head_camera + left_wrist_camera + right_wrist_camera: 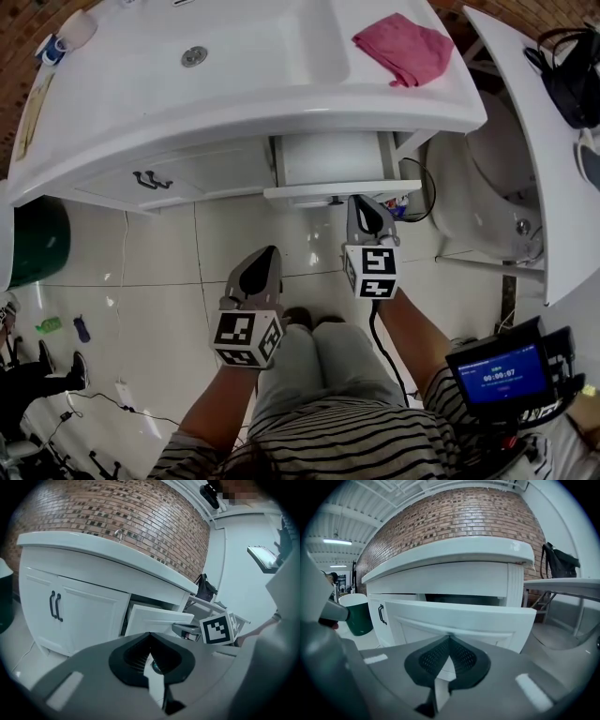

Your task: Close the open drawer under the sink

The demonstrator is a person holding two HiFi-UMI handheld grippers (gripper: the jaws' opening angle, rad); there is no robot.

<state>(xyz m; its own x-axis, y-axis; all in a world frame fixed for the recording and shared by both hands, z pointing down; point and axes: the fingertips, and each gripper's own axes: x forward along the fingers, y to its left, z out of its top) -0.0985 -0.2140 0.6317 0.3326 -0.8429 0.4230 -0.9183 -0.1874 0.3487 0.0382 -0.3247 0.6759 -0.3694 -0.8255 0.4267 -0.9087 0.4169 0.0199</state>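
Note:
The white drawer (330, 161) stands pulled out under the right part of the sink counter (234, 103); its front panel (342, 191) faces me. My right gripper (361, 201) is shut on nothing, its tip just at the panel, which fills the right gripper view (459, 618); whether they touch I cannot tell. My left gripper (270, 252) is also shut and empty, lower and to the left, well short of the cabinet. In the left gripper view the open drawer (157, 619) lies ahead to the right, beside the right gripper's marker cube (216, 629).
A pink cloth (403, 47) lies on the counter. Cupboard doors with black handles (150, 179) are left of the drawer. A green bin (37, 239) stands at far left, a white toilet (483, 187) at right, a cable (420, 192) beside the drawer.

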